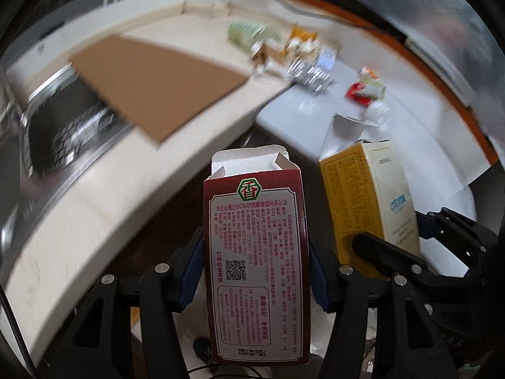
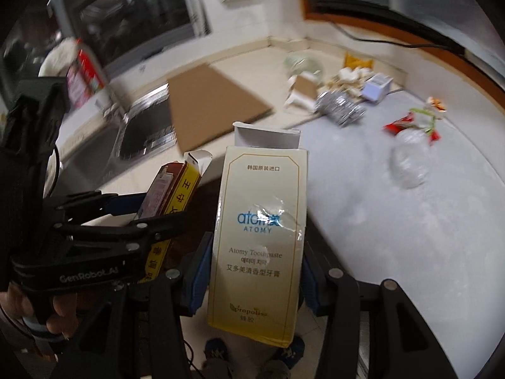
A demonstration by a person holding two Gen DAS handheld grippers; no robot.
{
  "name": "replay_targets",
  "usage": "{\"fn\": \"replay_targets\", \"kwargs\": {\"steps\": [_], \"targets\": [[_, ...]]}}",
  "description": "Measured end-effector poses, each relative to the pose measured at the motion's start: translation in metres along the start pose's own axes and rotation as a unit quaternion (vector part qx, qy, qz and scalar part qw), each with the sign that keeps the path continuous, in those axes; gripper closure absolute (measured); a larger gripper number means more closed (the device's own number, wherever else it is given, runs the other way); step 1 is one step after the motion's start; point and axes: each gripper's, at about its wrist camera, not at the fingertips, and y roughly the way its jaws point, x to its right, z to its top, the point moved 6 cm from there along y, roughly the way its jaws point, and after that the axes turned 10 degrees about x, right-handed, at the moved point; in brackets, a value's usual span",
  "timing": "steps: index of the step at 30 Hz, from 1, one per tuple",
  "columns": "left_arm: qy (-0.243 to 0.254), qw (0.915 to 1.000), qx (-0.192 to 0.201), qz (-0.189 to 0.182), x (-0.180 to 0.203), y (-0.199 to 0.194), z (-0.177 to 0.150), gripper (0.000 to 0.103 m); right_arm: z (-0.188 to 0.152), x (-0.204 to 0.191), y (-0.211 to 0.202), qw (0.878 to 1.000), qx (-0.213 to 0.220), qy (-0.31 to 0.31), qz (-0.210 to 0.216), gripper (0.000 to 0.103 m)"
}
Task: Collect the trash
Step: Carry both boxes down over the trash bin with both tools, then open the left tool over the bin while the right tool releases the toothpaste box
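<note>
My left gripper (image 1: pixel 255 271) is shut on a dark red spice box (image 1: pixel 255 252) with its top flap open, held upright over the floor gap in front of the counter. My right gripper (image 2: pixel 252 278) is shut on a cream Atomy toothpaste box (image 2: pixel 258 243), also upright with its flap open. Each box shows in the other view: the toothpaste box (image 1: pixel 372 208) to the right, the red box (image 2: pixel 170 195) to the left. More trash lies on the counter: a crumpled foil wrapper (image 2: pixel 341 107), a clear plastic bottle (image 2: pixel 407 161), and red wrappers (image 2: pixel 410 123).
A brown cardboard sheet (image 1: pixel 151 85) lies over the sink (image 1: pixel 63 126) edge. A green packet (image 1: pixel 246 33), small cartons (image 1: pixel 300 47) and a small white box (image 2: pixel 377 87) sit at the back corner. A grey appliance top (image 2: pixel 394 221) spreads right. The person's shoes (image 2: pixel 217 350) are below.
</note>
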Motion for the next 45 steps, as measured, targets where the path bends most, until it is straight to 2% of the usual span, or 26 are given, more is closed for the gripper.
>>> {"fn": "replay_targets", "kwargs": {"steps": [3, 8, 14, 18, 24, 30, 34, 36, 39, 45], "targets": [[-0.017, 0.9997, -0.016, 0.006, -0.013, 0.011, -0.025, 0.046, -0.029, -0.014, 0.016, 0.999, -0.032, -0.018, 0.010, 0.054], [-0.019, 0.9987, -0.044, 0.018, -0.028, 0.040, -0.065, 0.046, -0.083, -0.018, 0.054, 0.995, -0.102, -0.021, 0.009, 0.054], [-0.019, 0.9968, -0.076, 0.016, -0.042, 0.095, -0.110, 0.046, -0.154, 0.002, 0.112, 0.984, -0.179, 0.019, -0.007, 0.054], [-0.014, 0.9947, -0.101, 0.012, -0.047, 0.141, -0.138, 0.046, -0.190, 0.019, 0.149, 0.977, -0.210, 0.038, -0.023, 0.054], [-0.006, 0.9930, -0.118, -0.004, -0.048, 0.201, -0.159, 0.046, -0.217, 0.043, 0.194, 0.972, -0.222, 0.055, -0.050, 0.054], [0.006, 0.9892, -0.147, -0.006, -0.052, 0.250, -0.174, 0.045, -0.228, 0.059, 0.224, 0.970, -0.222, 0.069, -0.066, 0.053], [0.014, 0.9870, -0.160, -0.003, -0.053, 0.262, -0.183, 0.040, -0.229, 0.063, 0.240, 0.970, -0.221, 0.075, -0.069, 0.053], [0.015, 0.9872, -0.159, -0.003, -0.057, 0.264, -0.186, 0.023, -0.230, 0.064, 0.245, 0.970, -0.222, 0.078, -0.068, 0.053], [0.016, 0.9873, -0.158, 0.000, -0.062, 0.259, -0.184, 0.016, -0.233, 0.074, 0.246, 0.970, -0.220, 0.079, -0.065, 0.053], [0.011, 0.9885, -0.150, 0.017, -0.073, 0.254, -0.176, 0.015, -0.233, 0.071, 0.249, 0.970, -0.225, 0.076, -0.057, 0.053]]}}
